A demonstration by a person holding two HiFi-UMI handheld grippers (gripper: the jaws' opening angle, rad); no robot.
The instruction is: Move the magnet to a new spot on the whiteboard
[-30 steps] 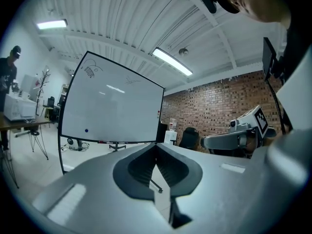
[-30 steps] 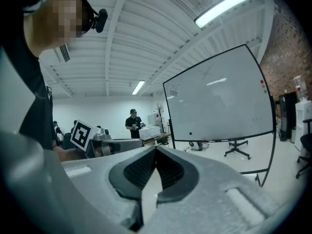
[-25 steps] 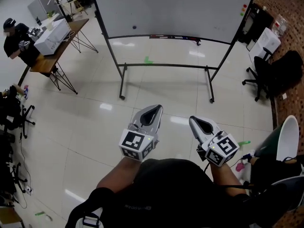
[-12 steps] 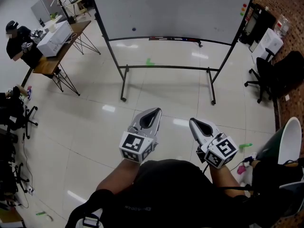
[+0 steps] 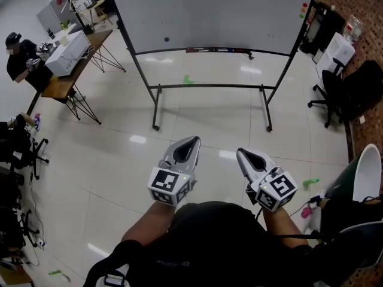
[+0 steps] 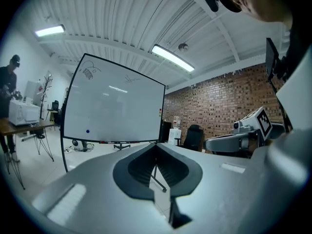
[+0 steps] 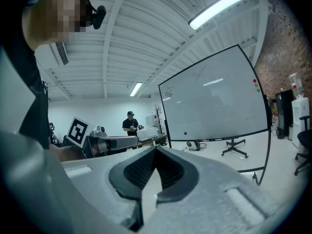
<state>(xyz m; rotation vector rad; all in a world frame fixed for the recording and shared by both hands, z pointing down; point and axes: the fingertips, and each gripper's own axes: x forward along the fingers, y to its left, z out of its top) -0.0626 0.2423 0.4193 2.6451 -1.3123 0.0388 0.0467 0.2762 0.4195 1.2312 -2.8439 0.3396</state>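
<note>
The whiteboard (image 5: 227, 11) stands on its wheeled frame at the far side of the floor, and the person faces it from well back. That scene fits two stages alike: the magnet waiting at its old spot, or already set down at a new one. The pictures do not settle which.

The left gripper (image 5: 194, 140) and the right gripper (image 5: 240, 152) are held side by side, near the person's body. Each has its jaws pressed together at the tips with nothing between them.

The magnet (image 5: 166, 39) is a small dark dot stuck low on the left part of the board, just above the bottom rail. It is well apart from both pairs of fingers, far ahead of them and slightly left of the left gripper.
</note>
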